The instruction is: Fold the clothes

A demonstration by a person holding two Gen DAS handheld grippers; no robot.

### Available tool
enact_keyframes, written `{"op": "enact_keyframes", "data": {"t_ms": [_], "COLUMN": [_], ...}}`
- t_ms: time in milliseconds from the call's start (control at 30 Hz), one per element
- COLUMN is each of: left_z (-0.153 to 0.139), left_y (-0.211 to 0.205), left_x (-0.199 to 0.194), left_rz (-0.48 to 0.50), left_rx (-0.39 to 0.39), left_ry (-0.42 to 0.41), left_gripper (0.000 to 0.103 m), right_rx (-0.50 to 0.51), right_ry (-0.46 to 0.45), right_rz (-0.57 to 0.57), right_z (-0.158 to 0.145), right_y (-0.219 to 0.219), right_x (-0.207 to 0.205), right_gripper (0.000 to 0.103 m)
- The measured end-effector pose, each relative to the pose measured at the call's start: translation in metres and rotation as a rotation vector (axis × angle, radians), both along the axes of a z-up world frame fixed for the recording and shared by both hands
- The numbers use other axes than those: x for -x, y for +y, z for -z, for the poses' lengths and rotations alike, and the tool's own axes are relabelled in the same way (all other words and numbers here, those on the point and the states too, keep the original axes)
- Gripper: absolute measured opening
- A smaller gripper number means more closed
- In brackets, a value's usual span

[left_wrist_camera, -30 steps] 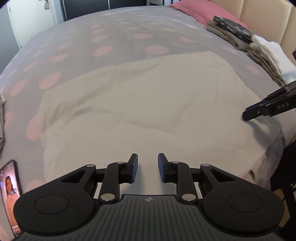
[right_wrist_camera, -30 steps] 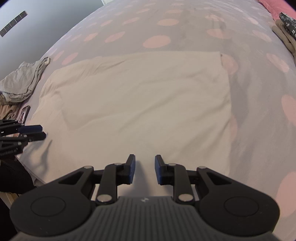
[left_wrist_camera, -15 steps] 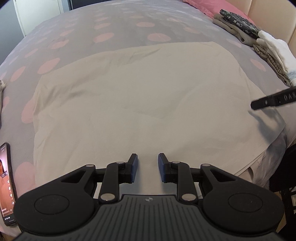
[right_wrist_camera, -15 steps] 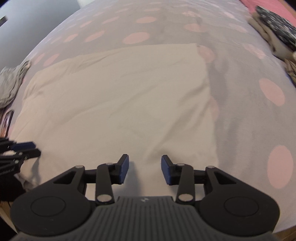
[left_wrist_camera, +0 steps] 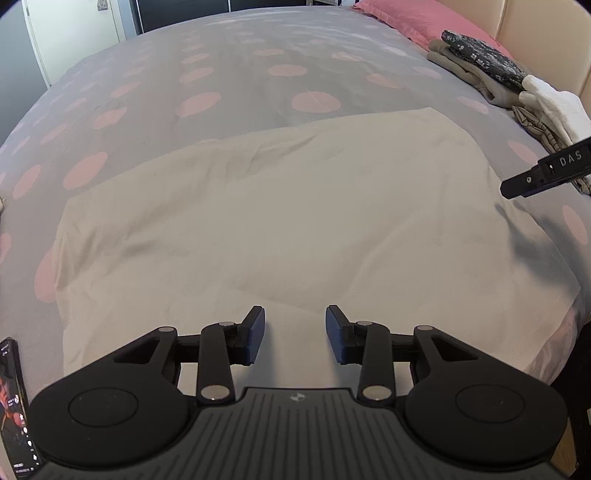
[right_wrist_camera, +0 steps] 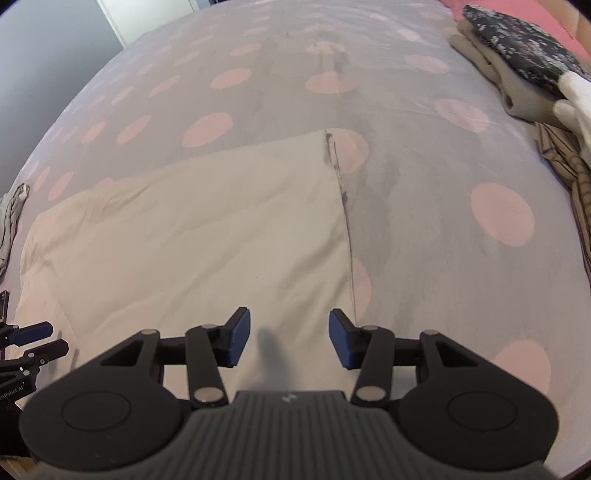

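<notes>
Both hand-held grippers — left, right — opening, nothing gripped, above the beige cloth mid-frame on the bed.

One beige garment lies spread on one polka-dot bed; two claws, the left claw and the right claw, hang above it. One pile of folded clothes, one pink pillow, one phone, one crumpled grey garment.

Left tool black; blue pads; ribbed housing.
</notes>
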State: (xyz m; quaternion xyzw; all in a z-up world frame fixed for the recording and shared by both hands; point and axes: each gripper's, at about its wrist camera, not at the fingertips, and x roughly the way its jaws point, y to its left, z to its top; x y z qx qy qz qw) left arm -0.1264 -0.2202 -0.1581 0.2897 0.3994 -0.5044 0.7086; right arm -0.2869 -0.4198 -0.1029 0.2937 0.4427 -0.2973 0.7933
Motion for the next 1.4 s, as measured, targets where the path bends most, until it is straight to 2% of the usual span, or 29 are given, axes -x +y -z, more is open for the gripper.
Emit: {"op": "enact_keyframes", "data": {"t_ms": [100, 200, 367, 533, 700, 867, 1067, 1167, 1200, 1233, 1267, 1400], "left_z": [0.005, 0.007, 0.001, 0.004, 0.005, 0.006, 0.006, 0.005, 0.005, 0.005, 0.005, -0.001], "left_y": [-0.008, -0.018, -0.033, -0.048, -0.051, -0.049, -0.049, -0.050, -0.049, -0.049, -0.048, -0.039], "left_x": [-0.003, -0.008, -0.024, -0.039, -0.042, -0.048, -0.055, -0.054, -0.055, -0.056, -0.058, -0.065], "left_rz": [0.000, 0.014, 0.006, -0.025, -0.031, -0.041, -0.055, -0.059, -0.062, -0.066, -0.075, -0.121], "left_rx": [-0.028, -0.083, -0.126, -0.172, -0.168, -0.153, -0.136, -0.133, -0.131, -0.130, -0.128, -0.119], "left_ry": [0.006, -0.028, -0.036, -0.019, -0.014, 0.001, 0.023, 0.022, 0.021, 0.021, 0.019, 0.001], "left_gripper": [0.034, 0.035, 0.039, 0.040, 0.040, 0.043, 0.044, 0.044, 0.044, 0.044, 0.044, 0.044], "right_rx": [-0.006, 0.005, 0.008, -0.010, -0.075, -0.111, -0.053, -0.025, -0.025, -0.031, -0.040, -0.006], "right_ry": [0.026, 0.063, 0.102, 0.052, -0.013, -0.014, -0.005, -0.006, -0.015, -0.028, -0.043, -0.049], "right_rz": [-0.044, -0.078, -0.144, -0.105, -0.042, 0.004, -0.003, -0.026, -0.033, -0.031, -0.024, -0.055], "right_z": [-0.003, -0.004, -0.001, 0.000, 0.008, 0.026, 0.034, 0.031, 0.030, 0.028, 0.025, 0.006], "right_y": [-0.020, -0.041, -0.073, -0.104, -0.129, -0.141, -0.140, -0.135, -0.133, -0.132, -0.131, -0.118], "right_x": [-0.008, -0.015, -0.031, -0.043, -0.056, -0.070, -0.091, -0.097, -0.097, -0.097, -0.096, -0.102], "right_gripper": [0.051, 0.050, 0.050, 0.050, 0.050, 0.049, 0.048, 0.036, 0.025, 0.010, 0.008, 0.007]}}
